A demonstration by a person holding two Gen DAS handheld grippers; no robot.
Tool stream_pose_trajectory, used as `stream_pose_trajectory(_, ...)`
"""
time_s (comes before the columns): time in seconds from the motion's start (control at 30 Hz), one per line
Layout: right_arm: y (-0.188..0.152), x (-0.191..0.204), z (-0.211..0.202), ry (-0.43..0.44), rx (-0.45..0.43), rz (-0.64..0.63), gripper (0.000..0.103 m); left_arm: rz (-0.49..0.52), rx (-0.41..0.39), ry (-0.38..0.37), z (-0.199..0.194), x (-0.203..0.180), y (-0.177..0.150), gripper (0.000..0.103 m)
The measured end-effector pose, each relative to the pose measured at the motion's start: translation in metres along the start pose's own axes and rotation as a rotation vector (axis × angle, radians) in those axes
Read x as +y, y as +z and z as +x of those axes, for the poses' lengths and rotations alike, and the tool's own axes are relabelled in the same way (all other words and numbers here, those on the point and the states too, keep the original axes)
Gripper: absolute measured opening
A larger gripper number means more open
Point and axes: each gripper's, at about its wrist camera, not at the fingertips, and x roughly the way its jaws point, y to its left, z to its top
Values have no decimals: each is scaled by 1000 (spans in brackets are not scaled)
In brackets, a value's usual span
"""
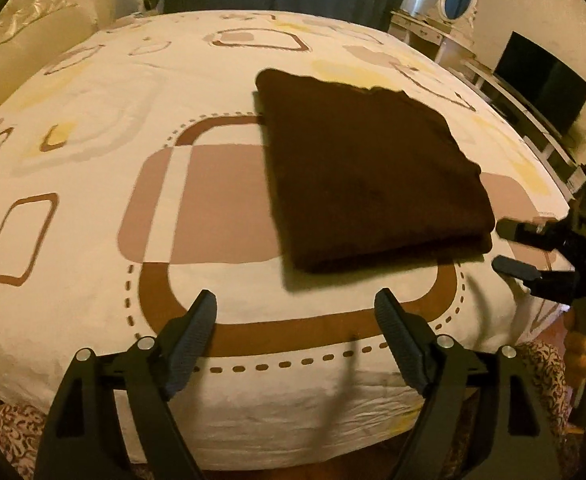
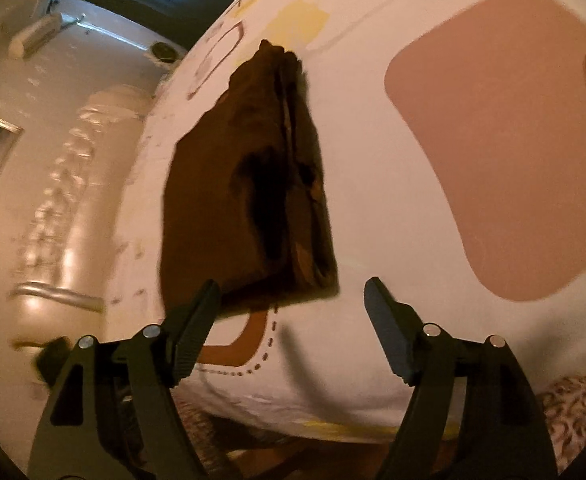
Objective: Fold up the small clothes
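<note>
item: brown garment (image 1: 373,168), folded into a flat stack, lying on the bed (image 1: 93,92) near its front edge. left gripper (image 1: 295,332): jaws spread, empty, short of the cloth. right gripper (image 2: 291,320): jaws spread, empty, one tip just beside the stack's corner. risk: a stray jaw could snag the open layered edge and undo the fold.
</note>
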Motion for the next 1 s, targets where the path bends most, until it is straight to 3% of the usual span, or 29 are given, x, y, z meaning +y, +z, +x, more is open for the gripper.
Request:
stream_pose_trajectory(0.2,-27,33,-9,-198,-100,-174,79,11,-52,30,-17,-4,-3,82)
stream_pose_trajectory(0.4,-51,52,-13,-300,-162,-291,82,-9,-74,44,-29,-3,-6,83)
stream_pose_trajectory(0.73,-66,62,0,-355,-151,-383,83,3,-122,63,-43,-9,-5,83)
stream_pose_trajectory(1.0,-61,58,1,-344,-154,-353,85,0,-130,93,-45,-12,-6,85)
